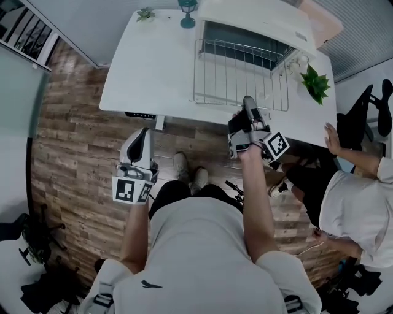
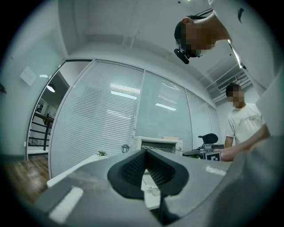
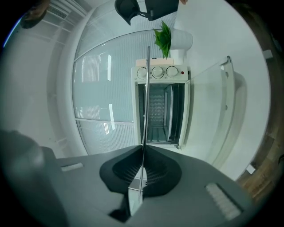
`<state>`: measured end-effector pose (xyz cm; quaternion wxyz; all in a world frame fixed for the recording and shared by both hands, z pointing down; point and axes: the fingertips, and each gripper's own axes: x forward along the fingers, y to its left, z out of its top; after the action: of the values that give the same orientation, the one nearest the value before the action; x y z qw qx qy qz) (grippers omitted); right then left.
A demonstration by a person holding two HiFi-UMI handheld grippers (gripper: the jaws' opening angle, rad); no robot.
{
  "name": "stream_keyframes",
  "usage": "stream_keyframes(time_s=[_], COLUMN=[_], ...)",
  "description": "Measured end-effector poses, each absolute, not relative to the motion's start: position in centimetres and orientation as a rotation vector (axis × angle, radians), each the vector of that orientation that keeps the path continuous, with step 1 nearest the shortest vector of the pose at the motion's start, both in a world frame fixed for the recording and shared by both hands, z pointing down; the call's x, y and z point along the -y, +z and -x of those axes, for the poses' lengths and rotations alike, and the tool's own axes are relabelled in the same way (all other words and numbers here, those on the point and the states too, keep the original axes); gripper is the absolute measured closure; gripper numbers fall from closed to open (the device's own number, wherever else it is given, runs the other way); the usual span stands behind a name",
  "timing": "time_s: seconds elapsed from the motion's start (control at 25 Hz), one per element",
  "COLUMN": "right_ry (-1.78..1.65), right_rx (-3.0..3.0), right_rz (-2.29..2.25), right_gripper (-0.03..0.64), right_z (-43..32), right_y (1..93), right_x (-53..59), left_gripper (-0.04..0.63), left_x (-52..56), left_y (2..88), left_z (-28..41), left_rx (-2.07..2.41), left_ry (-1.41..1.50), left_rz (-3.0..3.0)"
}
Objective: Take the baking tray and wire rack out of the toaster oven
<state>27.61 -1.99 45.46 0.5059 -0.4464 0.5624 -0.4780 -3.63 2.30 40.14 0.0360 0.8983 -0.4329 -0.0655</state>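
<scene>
The wire rack [image 1: 239,76] lies drawn out of the white toaster oven [image 1: 258,15] over the white table [image 1: 153,67]. My right gripper [image 1: 249,101] is shut on the middle of its near edge. In the right gripper view the rack [image 3: 145,97] shows edge-on as a thin line clamped in that gripper [image 3: 143,153], with the oven [image 3: 159,73] beyond and its glass door [image 3: 222,102] open. I cannot make out the baking tray. My left gripper [image 1: 142,132] hangs over the floor, short of the table, and is shut [image 2: 145,151] with nothing in it.
A potted plant [image 1: 315,83] stands right of the oven. A small plant [image 1: 145,13] and a teal lantern [image 1: 187,12] sit at the table's far edge. A second person [image 1: 356,196] stands at the right with a hand [image 1: 331,138] on the table corner.
</scene>
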Motion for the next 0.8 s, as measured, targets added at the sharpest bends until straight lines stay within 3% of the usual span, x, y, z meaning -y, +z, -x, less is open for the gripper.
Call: stream_keyframes(time_s=[0.4, 0.8], right_ry=[-1.199, -1.310], right_rx=[-1.423, -1.492], right_rz=[1.014, 0.923], right_gripper=[0.617, 0.616], right_z=[-25.4, -18.1], right_y=[45.3, 46.1], right_x=[1.6, 4.6], left_gripper=[0.591, 0.591], left_x=[-5.0, -5.8], left_y=[40.1, 40.1], left_z=[5.5, 11.5], left_rx=[1.451, 1.645], left_ry=[-0.205, -0.203], left_rz=[-2.712, -2.611])
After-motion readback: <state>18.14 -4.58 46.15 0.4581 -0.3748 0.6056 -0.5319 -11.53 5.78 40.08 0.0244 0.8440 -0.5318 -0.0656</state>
